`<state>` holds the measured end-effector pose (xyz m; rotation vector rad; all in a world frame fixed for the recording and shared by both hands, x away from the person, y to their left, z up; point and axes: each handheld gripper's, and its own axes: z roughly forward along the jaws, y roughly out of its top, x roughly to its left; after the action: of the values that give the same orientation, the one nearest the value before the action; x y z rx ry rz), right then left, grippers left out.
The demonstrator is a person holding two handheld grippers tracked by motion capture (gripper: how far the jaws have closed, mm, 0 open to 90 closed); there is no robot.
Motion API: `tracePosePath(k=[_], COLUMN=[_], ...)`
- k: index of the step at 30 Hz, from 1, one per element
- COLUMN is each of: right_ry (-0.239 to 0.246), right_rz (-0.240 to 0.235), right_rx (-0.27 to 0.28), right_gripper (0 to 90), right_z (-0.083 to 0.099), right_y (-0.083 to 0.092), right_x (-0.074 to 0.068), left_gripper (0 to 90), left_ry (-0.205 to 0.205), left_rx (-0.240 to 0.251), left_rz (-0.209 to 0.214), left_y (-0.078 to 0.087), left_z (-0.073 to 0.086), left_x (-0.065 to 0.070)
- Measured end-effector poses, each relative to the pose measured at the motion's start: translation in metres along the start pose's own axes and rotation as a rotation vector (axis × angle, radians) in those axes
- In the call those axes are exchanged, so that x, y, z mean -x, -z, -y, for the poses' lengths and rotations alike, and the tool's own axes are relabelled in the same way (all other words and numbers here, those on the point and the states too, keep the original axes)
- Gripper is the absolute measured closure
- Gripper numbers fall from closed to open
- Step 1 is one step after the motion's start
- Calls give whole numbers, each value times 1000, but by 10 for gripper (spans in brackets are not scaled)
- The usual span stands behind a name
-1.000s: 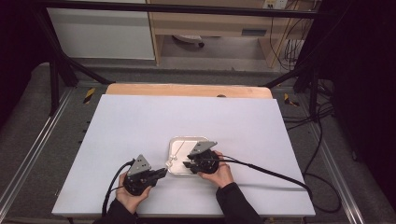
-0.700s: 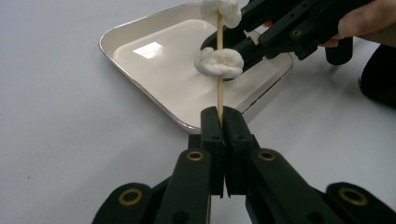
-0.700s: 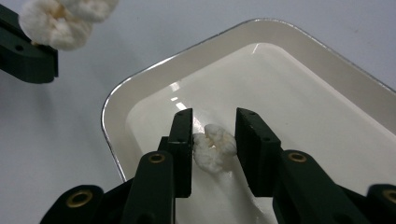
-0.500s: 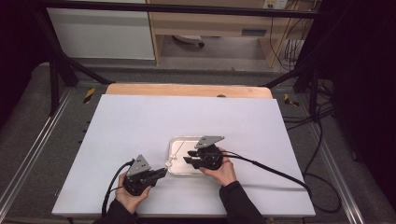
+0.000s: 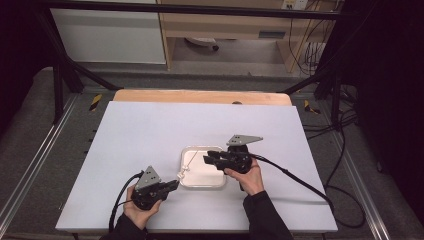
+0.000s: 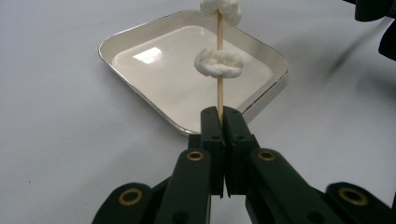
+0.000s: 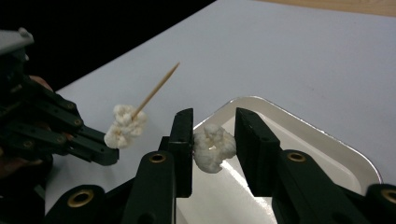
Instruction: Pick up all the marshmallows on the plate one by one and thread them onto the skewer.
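The left gripper clamps a skewer angled up over the tray, its tip left of the white piece pinched in the right gripper.

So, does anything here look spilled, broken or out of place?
Nothing stands out. The skewer is straight in the left gripper, the tray lies flat, and the right gripper holds one white piece.

R gripper w/ white puff lifted, shifted right over tray
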<state>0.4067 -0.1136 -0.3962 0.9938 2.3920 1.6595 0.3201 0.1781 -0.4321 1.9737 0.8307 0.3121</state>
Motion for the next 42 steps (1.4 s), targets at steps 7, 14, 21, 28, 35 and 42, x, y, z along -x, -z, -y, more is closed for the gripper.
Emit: tracePosePath(k=[7, 14, 21, 28, 35, 42], right_ry=[-91, -163, -205, -237, -231, -235], right_rz=[-55, -110, -140, -180, -204, -214], right_rx=[98, 181, 203, 196, 177, 169], right_gripper=[687, 688, 687, 688, 690, 693], right_z=[-8, -16, -17, -15, -13, -12], right_y=[12, 15, 10, 4, -1, -3], right_x=[6, 9, 13, 14, 11, 11], left_gripper=[883, 883, 883, 883, 883, 883], left_ry=[-4, -16, -24, -30, -30, -30], left_rx=[4, 14, 11, 7, 6, 5], left_rz=[5, 13, 18, 22, 23, 24], left_y=[0, 1, 1, 0, 0, -1], left_z=[0, -1, -1, -1, -1, -1], left_x=[1, 2, 3, 5, 5, 5])
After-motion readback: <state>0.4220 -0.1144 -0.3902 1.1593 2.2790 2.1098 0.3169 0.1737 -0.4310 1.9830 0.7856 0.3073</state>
